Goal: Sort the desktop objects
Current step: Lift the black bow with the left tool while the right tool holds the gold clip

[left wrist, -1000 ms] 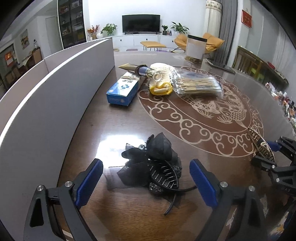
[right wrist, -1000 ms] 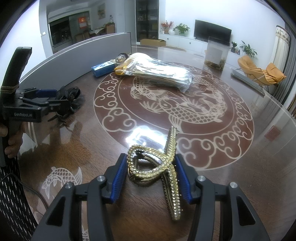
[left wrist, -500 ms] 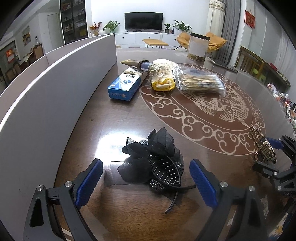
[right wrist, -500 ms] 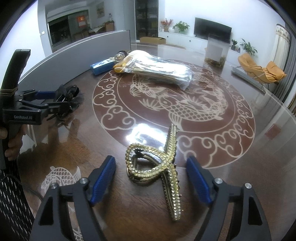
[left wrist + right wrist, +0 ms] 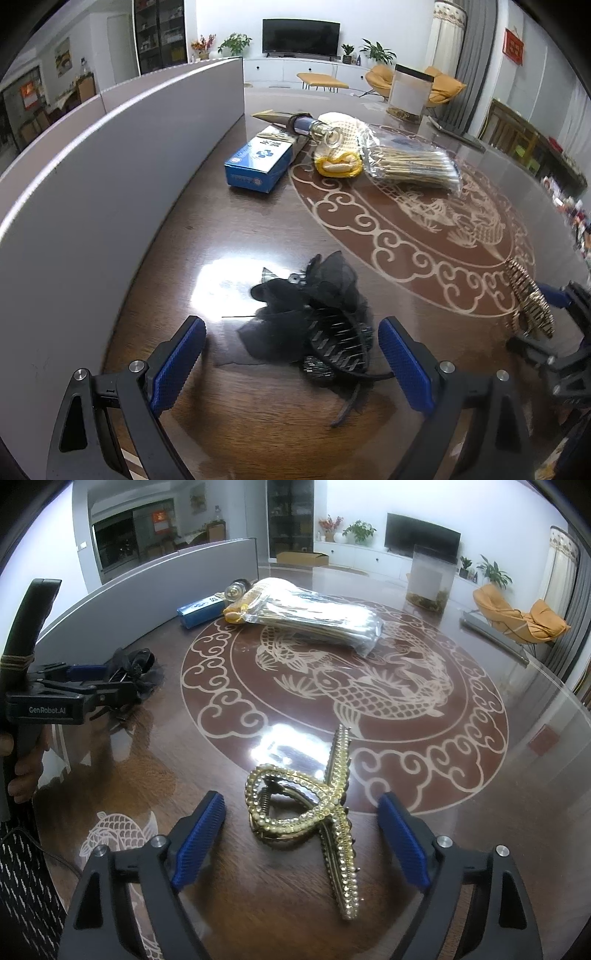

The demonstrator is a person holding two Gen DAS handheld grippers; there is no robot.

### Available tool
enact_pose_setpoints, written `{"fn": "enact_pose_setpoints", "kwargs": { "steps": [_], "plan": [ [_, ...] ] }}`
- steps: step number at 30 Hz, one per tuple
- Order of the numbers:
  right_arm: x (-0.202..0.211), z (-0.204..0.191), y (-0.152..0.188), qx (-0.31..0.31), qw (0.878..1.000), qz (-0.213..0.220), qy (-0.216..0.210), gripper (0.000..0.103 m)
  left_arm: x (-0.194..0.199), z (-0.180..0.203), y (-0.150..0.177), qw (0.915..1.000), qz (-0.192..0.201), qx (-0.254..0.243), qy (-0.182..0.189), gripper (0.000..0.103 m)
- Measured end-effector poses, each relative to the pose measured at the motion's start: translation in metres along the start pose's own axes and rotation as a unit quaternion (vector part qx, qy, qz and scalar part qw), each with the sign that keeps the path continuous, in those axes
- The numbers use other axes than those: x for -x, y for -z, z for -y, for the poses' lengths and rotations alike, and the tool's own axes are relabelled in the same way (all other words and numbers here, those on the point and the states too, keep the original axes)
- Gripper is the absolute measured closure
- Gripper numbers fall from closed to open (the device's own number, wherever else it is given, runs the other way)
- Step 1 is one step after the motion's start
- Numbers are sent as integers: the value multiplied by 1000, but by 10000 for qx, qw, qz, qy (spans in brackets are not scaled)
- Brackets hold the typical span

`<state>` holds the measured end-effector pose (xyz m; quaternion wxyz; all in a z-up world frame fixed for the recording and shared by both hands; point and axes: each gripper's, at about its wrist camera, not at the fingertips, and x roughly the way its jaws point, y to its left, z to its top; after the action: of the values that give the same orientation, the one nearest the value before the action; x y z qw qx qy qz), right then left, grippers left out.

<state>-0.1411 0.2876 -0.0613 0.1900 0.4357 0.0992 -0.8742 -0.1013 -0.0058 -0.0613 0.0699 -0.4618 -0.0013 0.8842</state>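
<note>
A black bow hair clip [image 5: 314,317] lies on the dark wooden table between the fingers of my left gripper [image 5: 291,365], which is open around it without touching. A gold rhinestone hair claw [image 5: 317,812] lies on the table between the fingers of my right gripper [image 5: 301,842], which is open wide and empty. The gold claw also shows at the right edge of the left wrist view [image 5: 530,302]. The left gripper [image 5: 92,686] and the black clip [image 5: 136,668] show at the left of the right wrist view.
At the far side lie a blue box [image 5: 258,164], a small glass bottle [image 5: 314,127], a yellow-and-white pouch [image 5: 338,158] and a bag of cotton swabs [image 5: 410,162]. A grey partition [image 5: 110,166] curves along the left. A clear container [image 5: 430,578] stands at the back.
My right gripper has opened and let go of the gold hair claw, which now lies free on the table. My left gripper has stayed open around the black clip.
</note>
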Motion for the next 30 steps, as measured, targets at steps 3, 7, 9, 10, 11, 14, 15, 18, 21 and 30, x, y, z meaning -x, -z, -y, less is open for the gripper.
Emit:
{"fn": "enact_pose_setpoints", "kwargs": {
  "steps": [3,7,9,10,11,14,15,18,21,30],
  "plan": [
    [0,0,0,0,10000,-5,4,14,-4,5,-2,10000,-24,58,12,8],
    [0,0,0,1,10000,-6,4,14,-12,13,-7,9994,-44,50,-337,8],
    [0,0,0,1,10000,-6,4,14,-16,14,-9,9987,-50,63,-506,4],
    [0,0,0,2,10000,-7,4,14,-17,13,-10,9985,-71,128,-529,3],
    [0,0,0,2,10000,-7,4,14,-18,12,-11,9982,-78,167,-565,3],
    [0,0,0,2,10000,-8,2,14,-16,8,-11,9979,-25,246,-606,17],
    [0,0,0,2,10000,-8,2,14,-14,8,-11,9980,46,225,-590,42],
    [0,0,0,-1,10000,-8,-3,14,-10,5,-13,9989,-34,242,-404,43],
    [1,3,0,-89,9999,38,-119,14,0,-2,-5,9991,-61,402,-151,43],
    [0,2,-2,-83,9998,-35,-195,14,30,2,16,9991,78,397,124,43]
  ]
}}
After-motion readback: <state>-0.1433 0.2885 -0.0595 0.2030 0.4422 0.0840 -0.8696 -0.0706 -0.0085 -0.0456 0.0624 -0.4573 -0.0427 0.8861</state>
